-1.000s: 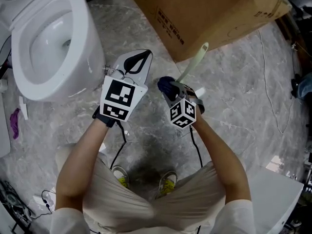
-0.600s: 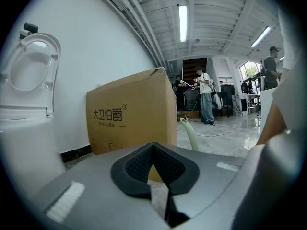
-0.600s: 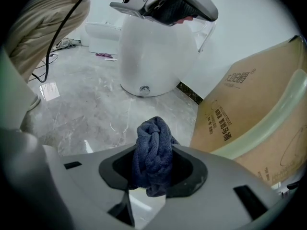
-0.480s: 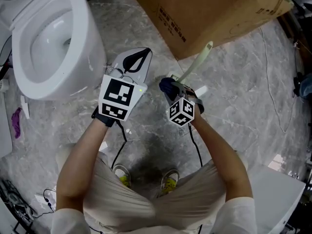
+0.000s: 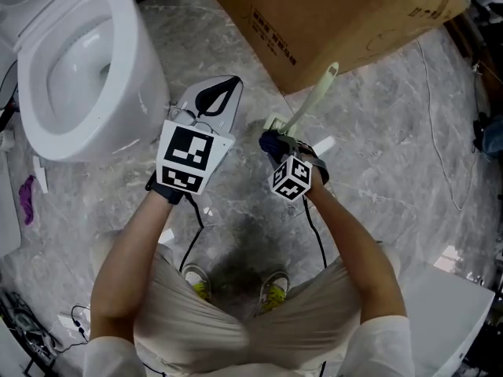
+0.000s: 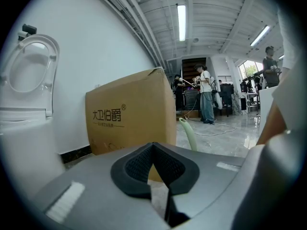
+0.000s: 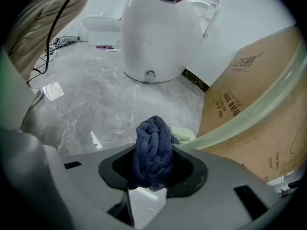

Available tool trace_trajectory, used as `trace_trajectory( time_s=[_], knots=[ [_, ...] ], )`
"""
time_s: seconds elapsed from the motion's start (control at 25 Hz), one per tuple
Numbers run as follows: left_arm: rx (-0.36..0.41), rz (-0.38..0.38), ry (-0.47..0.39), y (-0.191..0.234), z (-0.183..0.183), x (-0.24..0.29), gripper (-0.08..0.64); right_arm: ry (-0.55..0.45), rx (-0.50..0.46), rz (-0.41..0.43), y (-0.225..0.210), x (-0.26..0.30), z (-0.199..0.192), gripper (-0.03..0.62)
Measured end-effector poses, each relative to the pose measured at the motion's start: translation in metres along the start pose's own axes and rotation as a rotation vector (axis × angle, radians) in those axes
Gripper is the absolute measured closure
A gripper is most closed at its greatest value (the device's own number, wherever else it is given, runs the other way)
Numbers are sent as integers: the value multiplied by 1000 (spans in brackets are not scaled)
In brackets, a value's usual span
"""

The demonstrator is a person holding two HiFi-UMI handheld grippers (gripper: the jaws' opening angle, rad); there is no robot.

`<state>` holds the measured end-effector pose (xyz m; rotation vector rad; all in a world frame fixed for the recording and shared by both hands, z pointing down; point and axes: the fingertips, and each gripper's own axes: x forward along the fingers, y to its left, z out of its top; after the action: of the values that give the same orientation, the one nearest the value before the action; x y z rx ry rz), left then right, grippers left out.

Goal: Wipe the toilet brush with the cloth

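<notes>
A pale green toilet brush [image 5: 314, 96] leans over the marble floor, its handle rising toward the cardboard box; its light base end [image 5: 274, 122] shows just past the cloth. My right gripper [image 5: 272, 142] is shut on a bunched dark blue cloth [image 5: 269, 139], which sits against the lower handle. In the right gripper view the cloth [image 7: 152, 145] fills the right gripper [image 7: 152, 153], with the handle [image 7: 249, 116] running off to the right. My left gripper [image 5: 225, 85] hangs shut on nothing, left of the brush. In its own view the left gripper [image 6: 153, 150] sees the handle [image 6: 190, 135] ahead.
A white toilet [image 5: 78, 61] stands at the left. A large cardboard box [image 5: 338, 14] lies at the back. A thin cable [image 5: 440, 132] runs over the floor at the right, and a white cabinet [image 5: 440, 312] stands at the lower right. People stand far off [image 6: 206, 92].
My right gripper with the cloth has slid slightly toward me along the handle, uncovering the brush's base end. The handle tip has shifted a little upward. The left gripper barely moved.
</notes>
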<state>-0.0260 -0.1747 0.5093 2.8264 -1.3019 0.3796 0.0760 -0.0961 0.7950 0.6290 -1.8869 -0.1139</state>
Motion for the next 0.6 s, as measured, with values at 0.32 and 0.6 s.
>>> trace_trajectory(
  time_s=[0.32,0.6],
  knots=[
    [1,-5,5,0,-3,-1,560,23,45,-21,0,6,0,436],
    [-9,3,-1,7,-3,-5,560,42,28,-51,0,10,1,436]
  ],
)
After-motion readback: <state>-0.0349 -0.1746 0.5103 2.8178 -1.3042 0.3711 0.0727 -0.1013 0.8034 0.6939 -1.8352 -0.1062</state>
